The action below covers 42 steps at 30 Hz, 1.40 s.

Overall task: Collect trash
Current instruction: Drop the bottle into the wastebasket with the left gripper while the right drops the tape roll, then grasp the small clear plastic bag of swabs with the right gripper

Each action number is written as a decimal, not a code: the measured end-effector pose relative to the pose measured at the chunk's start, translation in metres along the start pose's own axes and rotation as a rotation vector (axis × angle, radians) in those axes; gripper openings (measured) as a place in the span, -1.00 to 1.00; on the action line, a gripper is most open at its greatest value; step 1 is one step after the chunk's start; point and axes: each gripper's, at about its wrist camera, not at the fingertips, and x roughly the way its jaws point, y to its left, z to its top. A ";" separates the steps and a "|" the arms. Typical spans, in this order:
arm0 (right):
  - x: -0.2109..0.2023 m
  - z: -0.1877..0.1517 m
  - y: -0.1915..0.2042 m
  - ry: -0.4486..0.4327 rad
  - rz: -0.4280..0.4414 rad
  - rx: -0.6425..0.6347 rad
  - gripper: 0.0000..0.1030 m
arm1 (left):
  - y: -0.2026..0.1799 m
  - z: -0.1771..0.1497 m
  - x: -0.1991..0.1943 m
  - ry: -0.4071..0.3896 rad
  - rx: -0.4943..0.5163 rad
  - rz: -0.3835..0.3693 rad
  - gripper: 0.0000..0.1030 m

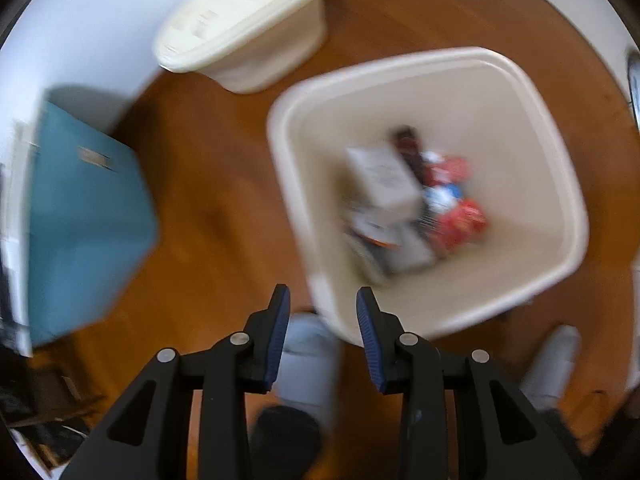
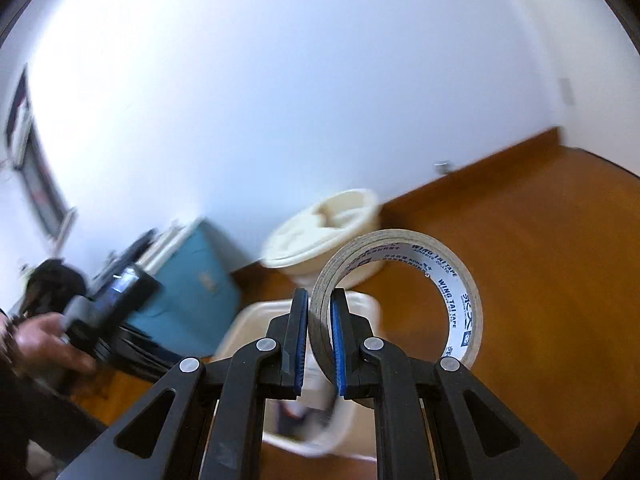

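From above, the left wrist view shows a cream square bin (image 1: pixel 400 60) on the wooden floor. Blurred trash (image 1: pixel 400 200) lies inside it: a white carton plus red and blue wrappers. My left gripper (image 1: pixel 322 292) points down over the bin's near rim and is open, with nothing between its fingers. My right gripper (image 2: pixel 319 296) is shut on the wall of a roll of beige tape (image 2: pixel 460 280) with a white printed core. It holds the roll in the air above the same bin (image 2: pixel 260 320).
A second cream bin with a lid (image 1: pixel 248 28) stands by the white wall, and a teal box (image 1: pixel 88 216) sits to the left. The person's socked feet (image 1: pixel 308 360) are next to the square bin. A hand (image 2: pixel 48 340) is visible at the left.
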 end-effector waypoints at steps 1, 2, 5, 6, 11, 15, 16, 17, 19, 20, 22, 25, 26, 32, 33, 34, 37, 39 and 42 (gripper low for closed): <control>0.020 0.000 0.007 0.040 0.030 -0.006 -0.77 | 0.007 0.001 -0.003 -0.020 -0.003 0.027 -0.36; 0.041 -0.003 0.013 0.085 0.040 -0.012 -0.77 | 0.013 0.003 -0.005 -0.042 -0.002 0.054 -0.35; 0.103 -0.024 0.025 0.260 0.060 -0.005 -0.76 | 0.023 0.006 -0.007 -0.100 0.019 0.114 0.12; 0.118 -0.033 0.028 0.303 0.060 -0.005 -0.75 | 0.025 0.006 -0.008 -0.110 0.021 0.115 0.30; 0.166 -0.075 0.051 0.493 0.014 -0.065 -0.74 | 0.028 0.003 -0.032 -0.153 0.046 0.087 0.62; 0.181 -0.084 0.052 0.540 -0.037 -0.090 -0.64 | 0.027 0.002 -0.035 -0.174 0.062 0.092 0.70; 0.184 -0.084 0.053 0.552 -0.044 -0.092 -0.64 | 0.028 0.003 -0.035 -0.170 0.060 0.090 0.70; 0.185 -0.085 0.052 0.559 -0.051 -0.094 -0.63 | 0.025 0.002 -0.025 -0.167 0.057 0.090 0.70; 0.189 -0.085 0.050 0.573 -0.066 -0.097 -0.61 | 0.025 0.004 -0.023 -0.160 0.052 0.091 0.71; 0.189 -0.086 0.049 0.579 -0.068 -0.097 -0.61 | 0.025 0.004 -0.023 -0.157 0.054 0.094 0.71; 0.187 -0.088 0.044 0.583 -0.069 -0.087 -0.58 | 0.023 0.005 -0.023 -0.156 0.058 0.100 0.71; 0.192 -0.088 0.039 0.596 -0.066 -0.053 -0.47 | 0.018 0.005 -0.024 -0.162 0.065 0.110 0.71; 0.196 -0.087 0.037 0.597 -0.058 -0.033 -0.30 | 0.017 0.005 -0.024 -0.164 0.065 0.110 0.71; 0.185 -0.081 0.031 0.544 -0.006 0.035 0.04 | 0.012 0.008 -0.025 -0.164 0.063 0.104 0.71; 0.182 -0.078 0.030 0.529 -0.002 0.039 0.04 | 0.011 0.008 -0.026 -0.166 0.063 0.106 0.71; 0.178 -0.075 0.029 0.515 0.002 0.041 0.04 | 0.011 0.009 -0.025 -0.166 0.064 0.106 0.71; 0.160 -0.066 0.024 0.462 0.020 0.063 0.04 | 0.011 0.010 -0.026 -0.167 0.057 0.102 0.71; 0.128 -0.053 0.017 0.362 0.057 0.096 0.04 | 0.011 0.012 -0.031 -0.183 0.049 0.093 0.71; 0.055 -0.030 0.001 0.162 0.061 0.083 0.04 | 0.008 0.013 -0.046 -0.233 0.047 0.047 0.71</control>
